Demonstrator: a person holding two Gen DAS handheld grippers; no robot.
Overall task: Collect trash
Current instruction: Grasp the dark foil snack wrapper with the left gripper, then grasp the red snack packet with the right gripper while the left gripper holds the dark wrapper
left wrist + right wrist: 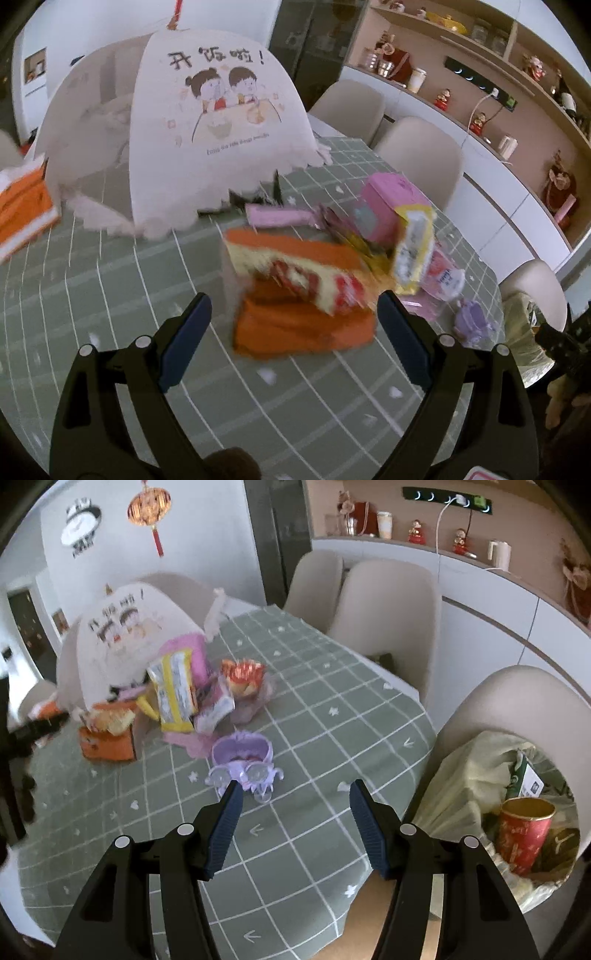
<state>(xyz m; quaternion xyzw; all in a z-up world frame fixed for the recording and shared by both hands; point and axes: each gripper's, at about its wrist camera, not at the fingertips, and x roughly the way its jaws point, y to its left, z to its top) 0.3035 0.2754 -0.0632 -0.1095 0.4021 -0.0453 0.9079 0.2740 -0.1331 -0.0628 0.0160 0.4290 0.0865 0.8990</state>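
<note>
An orange snack box (295, 291) (109, 734) lies on the green checked tablecloth (110, 280) (332, 720), blurred in the left wrist view. My left gripper (295, 306) is open, its blue pads either side of the box's near end without touching it. Behind the box lie a yellow wrapper (412, 251) (173, 694), a pink box (391, 201) (192, 653), pink wrappers (280, 216) and a red-gold wrapper (242, 677). A purple toy cart (243, 762) (472, 321) stands just beyond my open right gripper (293, 788). The yellowish trash bag (491, 794), holding a red cup (524, 834), sits at the right.
A white mesh food cover (192, 122) (118, 642) with a cartoon print stands at the back of the table. Another orange box (22, 206) lies at the far left. Beige chairs (388, 605) line the right side, with a counter and shelves behind.
</note>
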